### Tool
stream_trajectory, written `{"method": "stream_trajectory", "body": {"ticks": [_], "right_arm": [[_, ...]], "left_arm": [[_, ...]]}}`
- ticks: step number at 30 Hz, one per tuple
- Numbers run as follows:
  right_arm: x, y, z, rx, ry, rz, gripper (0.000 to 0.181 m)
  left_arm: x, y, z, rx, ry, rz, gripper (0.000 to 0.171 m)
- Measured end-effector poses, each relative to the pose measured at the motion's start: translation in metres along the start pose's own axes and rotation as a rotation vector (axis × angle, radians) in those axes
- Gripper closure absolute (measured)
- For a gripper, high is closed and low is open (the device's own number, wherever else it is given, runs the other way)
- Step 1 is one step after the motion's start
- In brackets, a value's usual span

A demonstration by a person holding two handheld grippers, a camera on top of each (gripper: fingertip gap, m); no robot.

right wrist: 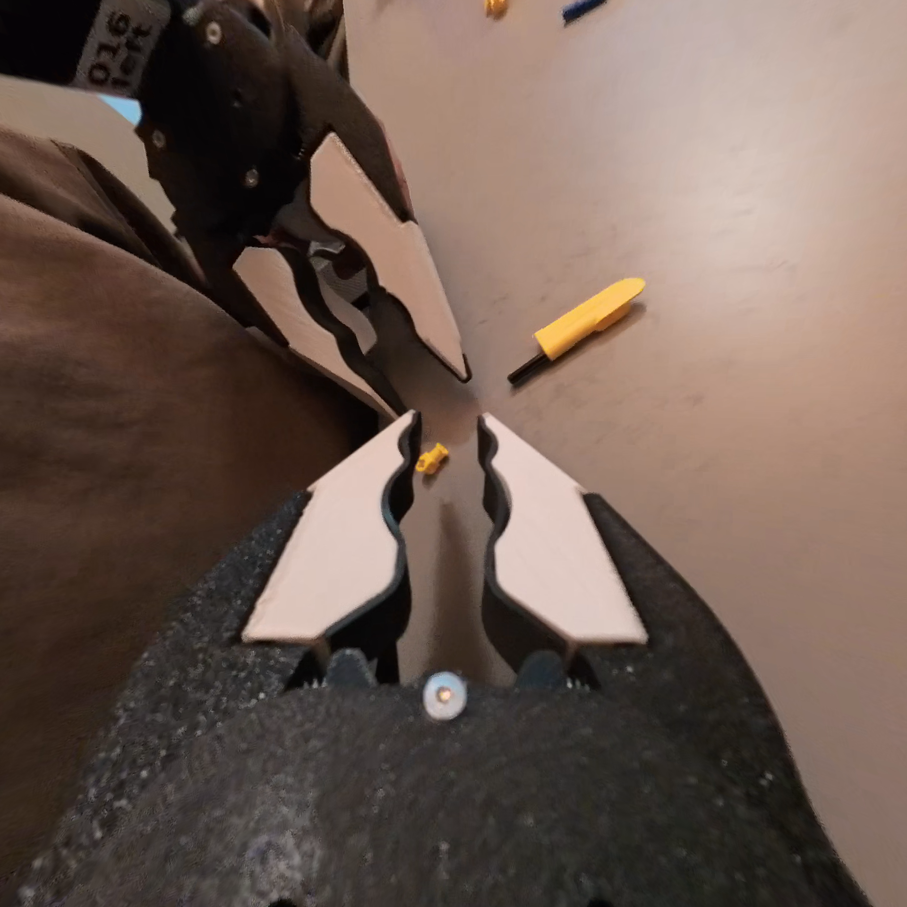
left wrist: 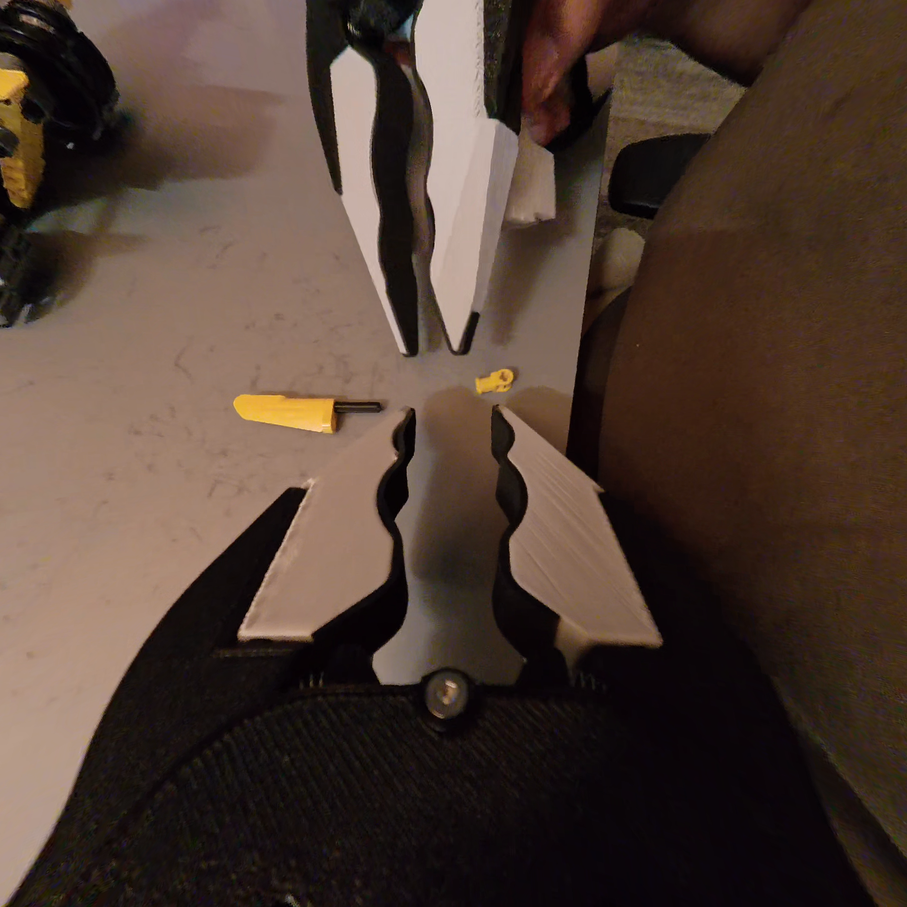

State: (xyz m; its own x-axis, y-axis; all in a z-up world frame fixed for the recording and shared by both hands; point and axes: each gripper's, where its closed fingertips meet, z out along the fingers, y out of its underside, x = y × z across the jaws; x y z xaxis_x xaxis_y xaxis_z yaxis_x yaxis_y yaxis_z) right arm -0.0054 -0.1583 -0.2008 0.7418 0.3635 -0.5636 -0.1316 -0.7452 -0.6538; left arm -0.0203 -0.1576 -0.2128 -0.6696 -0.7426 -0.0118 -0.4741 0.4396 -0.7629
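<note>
The grey worktop (left wrist: pixel 172 491) carries everything, its surface faintly scuffed, and both grippers work close to one of its edges, where a person's brown-clad body fills the space just beyond.

At the far corner of the left wrist view sits a black-and-yellow toy vehicle (left wrist: pixel 29 147), partly cut off, well apart from the grippers.

The left gripper (left wrist: pixel 454 407) points along that near edge with its fingers apart and nothing between them. Facing it almost tip to tip is the right gripper (right wrist: pixel 449 417), gripped by a hand (left wrist: pixel 549 73); its fingers are also apart, with only a narrow gap at the tips, and they hold nothing.

A yellow tapered piece with a black axle (left wrist: pixel 294 412) lies flat just inboard of the two sets of tips, away from the edge. Its long axis runs roughly across the line joining the grippers, the black axle end pointing toward the gap between them and the rounded yellow end pointing toward the middle of the worktop.

A small yellow connector peg (right wrist: pixel 431 457) lies nearer the edge, between the right gripper's fingers and close beside one of them, though apparently not touching. It is plainly nearer the right gripper than the left.

At the far edge in the right wrist view, another yellow bit (right wrist: pixel 495 6) and a blue piece (right wrist: pixel 584 9) are too cut off to identify.
</note>
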Motion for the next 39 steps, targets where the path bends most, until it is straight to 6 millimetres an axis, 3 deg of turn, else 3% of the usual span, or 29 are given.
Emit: {"method": "stream_trajectory", "body": {"ticks": [8, 17, 33, 39], "right_arm": [[0.012, -0.006, -0.022, 0.138, 0.184, -0.118, 0.155], [0.003, -0.006, -0.029, 0.221, 0.16, -0.079, 0.152], [0.002, 0.016, -0.005, 0.021, 0.282, -0.242, 0.16], [-0.01, 0.013, 0.008, 0.013, 0.192, -0.233, 0.156]], "left_arm": [[0.023, -0.014, 0.016, 0.015, 0.048, 0.054, 0.148], [0.014, 0.002, 0.016, -0.064, -0.014, 0.047, 0.163], [-0.005, 0.005, 0.011, -0.046, 0.0, -0.219, 0.171], [-0.007, 0.003, 0.013, -0.046, -0.012, -0.212, 0.171]]}}
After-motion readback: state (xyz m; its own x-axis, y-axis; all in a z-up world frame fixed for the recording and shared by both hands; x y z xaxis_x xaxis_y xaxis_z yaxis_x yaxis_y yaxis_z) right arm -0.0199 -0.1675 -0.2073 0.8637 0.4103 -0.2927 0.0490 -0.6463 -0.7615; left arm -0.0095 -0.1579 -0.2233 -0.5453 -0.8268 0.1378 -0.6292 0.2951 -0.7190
